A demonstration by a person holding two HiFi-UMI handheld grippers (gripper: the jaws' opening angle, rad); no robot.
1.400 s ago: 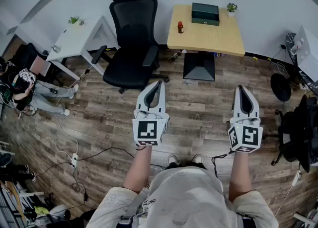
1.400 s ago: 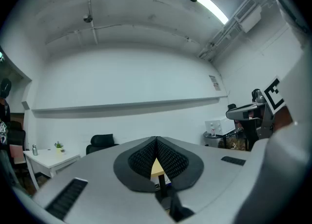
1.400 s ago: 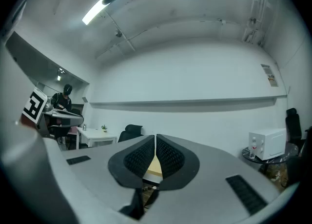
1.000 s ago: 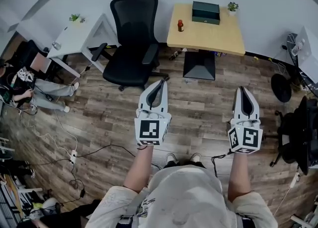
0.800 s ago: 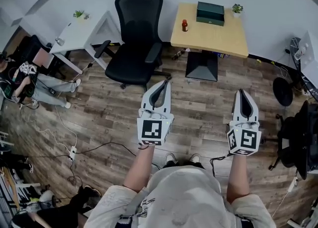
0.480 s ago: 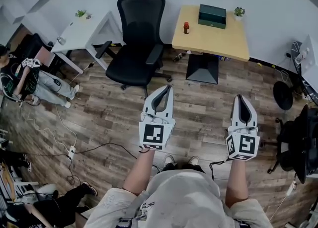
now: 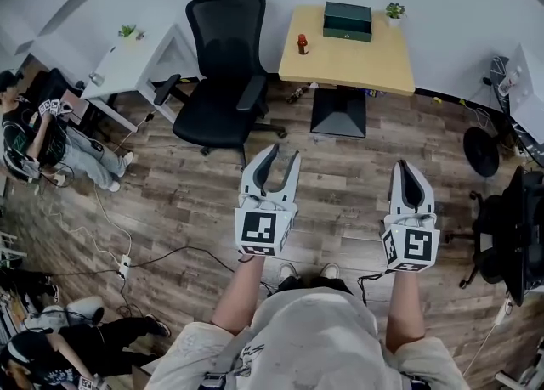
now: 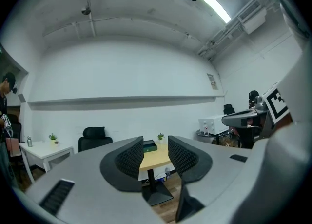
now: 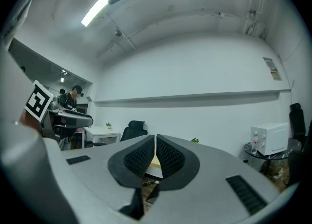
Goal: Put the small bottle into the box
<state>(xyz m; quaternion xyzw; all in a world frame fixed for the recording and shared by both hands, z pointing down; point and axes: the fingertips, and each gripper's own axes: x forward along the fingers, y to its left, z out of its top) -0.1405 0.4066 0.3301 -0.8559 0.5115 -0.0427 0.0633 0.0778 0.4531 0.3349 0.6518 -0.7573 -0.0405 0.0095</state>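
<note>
Standing upright near the left edge of a light wooden desk (image 7: 348,64): small reddish-brown bottle (image 7: 302,44) with a dark cap. Well apart from both grippers, nothing touching it. Behind it on the same desk, a dark green rectangular box (image 7: 348,22), closed, with a small potted plant (image 7: 394,12) just beside its right end.

Left gripper (image 7: 283,155): jaws just been opening, now standing apart, only air between the ribbed pads (image 8: 131,157). Right gripper (image 7: 405,164): jaws together, holding nothing.

Underfoot, a wood-plank floor (image 7: 340,184). Left of the desk, a black office chair (image 7: 223,65), then a white table (image 7: 136,65); at the far left, a seated person (image 7: 34,138).

Both grippers held level on bare forearms (image 7: 234,299), side by side over the floor, pointing towards the desk.
</note>
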